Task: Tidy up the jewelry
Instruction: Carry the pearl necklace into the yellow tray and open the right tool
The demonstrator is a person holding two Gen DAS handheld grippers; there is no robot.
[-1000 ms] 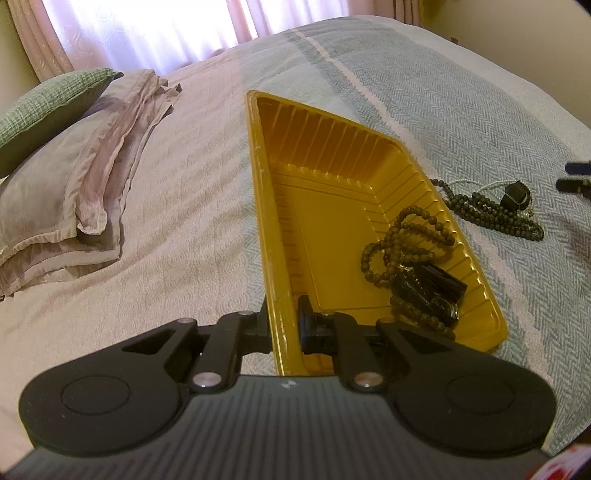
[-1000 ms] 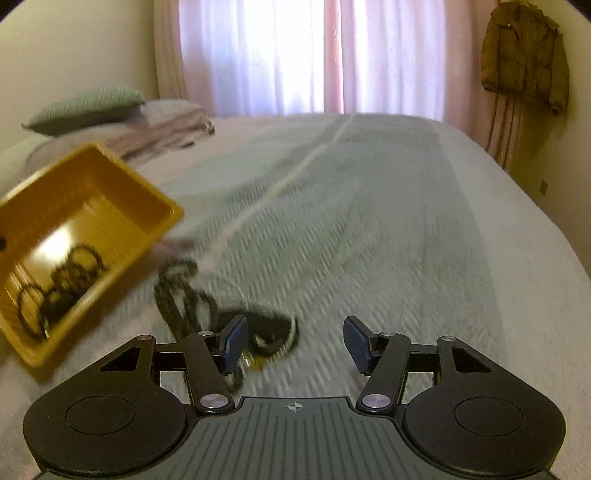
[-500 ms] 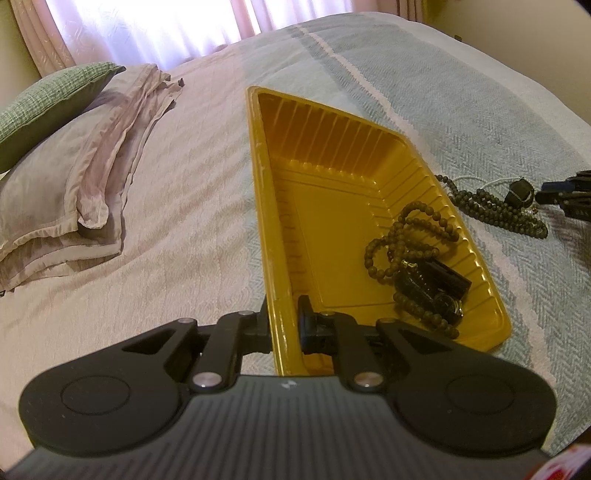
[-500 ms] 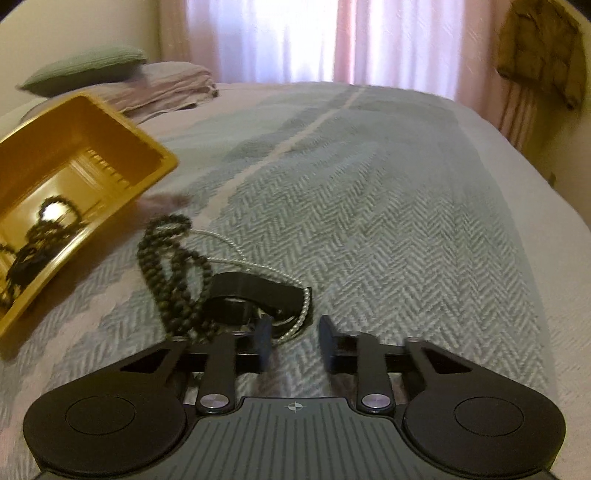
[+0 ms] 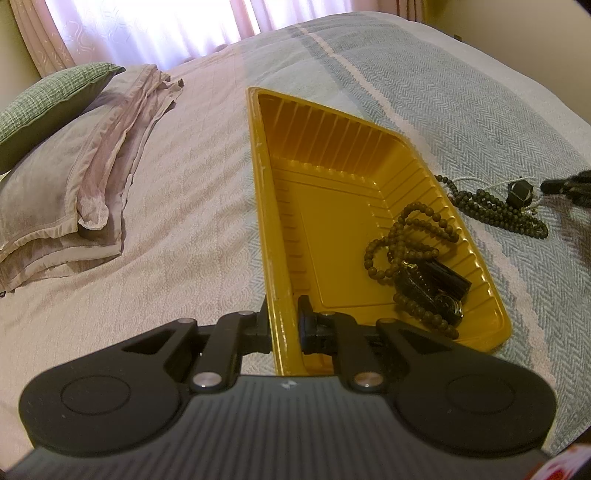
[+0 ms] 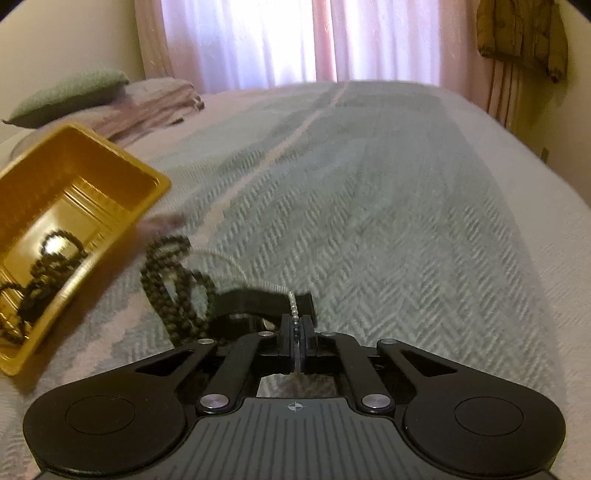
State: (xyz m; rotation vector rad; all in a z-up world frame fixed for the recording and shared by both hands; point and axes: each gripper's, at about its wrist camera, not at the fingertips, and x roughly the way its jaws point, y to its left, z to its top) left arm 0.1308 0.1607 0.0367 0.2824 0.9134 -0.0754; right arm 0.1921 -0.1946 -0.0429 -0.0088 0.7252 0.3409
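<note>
A yellow plastic tray (image 5: 332,140) lies on the bed, tilted up at its near corner, where my left gripper (image 5: 283,325) is shut on its wall. Inside it lie a brown bead necklace (image 5: 406,236) and a black watch (image 5: 439,288). On the bedspread to its right sits a heap: a dark bead necklace (image 5: 495,210) (image 6: 173,291), a black watch (image 6: 255,302) and a thin white pearl chain (image 6: 294,310). My right gripper (image 6: 295,328) is shut on the pearl chain, which runs up between the pads. The tray (image 6: 92,147) appears at the left of the right wrist view.
Folded mauve pillows (image 5: 74,192) and a green cushion (image 5: 48,107) lie at the bed's head on the left. A brown jacket (image 6: 524,33) hangs on the wall at the far right. Curtains (image 6: 295,37) cover the window beyond the grey herringbone bedspread (image 6: 388,221).
My right gripper has moved in over the heap and its jaws have shut onto the pearl chain. The left gripper and the tray have stayed put.
</note>
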